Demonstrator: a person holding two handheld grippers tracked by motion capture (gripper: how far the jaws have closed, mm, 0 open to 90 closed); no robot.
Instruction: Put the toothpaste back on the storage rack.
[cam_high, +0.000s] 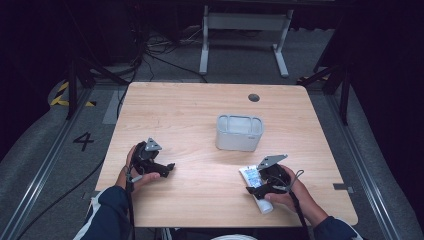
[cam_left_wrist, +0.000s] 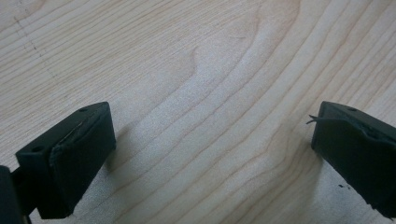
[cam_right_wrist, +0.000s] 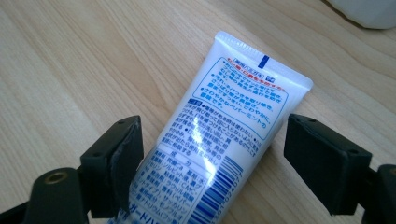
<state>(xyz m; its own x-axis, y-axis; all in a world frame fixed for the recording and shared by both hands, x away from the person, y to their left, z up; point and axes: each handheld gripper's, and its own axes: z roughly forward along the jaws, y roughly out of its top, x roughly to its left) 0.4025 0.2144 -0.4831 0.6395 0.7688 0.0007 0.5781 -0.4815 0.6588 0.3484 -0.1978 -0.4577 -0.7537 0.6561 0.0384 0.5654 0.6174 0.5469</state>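
Observation:
A white tube with blue and red print (cam_high: 251, 178) lies flat on the wooden table (cam_high: 190, 115) near its front right. In the right gripper view the tube (cam_right_wrist: 233, 112) runs up between the jaws of my right gripper (cam_right_wrist: 215, 158), crimped end pointing away. The left pad is close against the tube's edge, while the right pad stands clear of it. Seen from above, my right gripper (cam_high: 257, 188) sits low over the tube. My left gripper (cam_high: 167, 169) rests at the front left, and its jaws (cam_left_wrist: 210, 154) are open over bare wood.
A grey-white box-shaped container (cam_high: 239, 132) stands at the table's middle, and its corner shows in the right gripper view (cam_right_wrist: 364, 9). A dark round hole (cam_high: 254, 97) marks the far edge. A white stand (cam_high: 245, 22) and cables are on the floor beyond.

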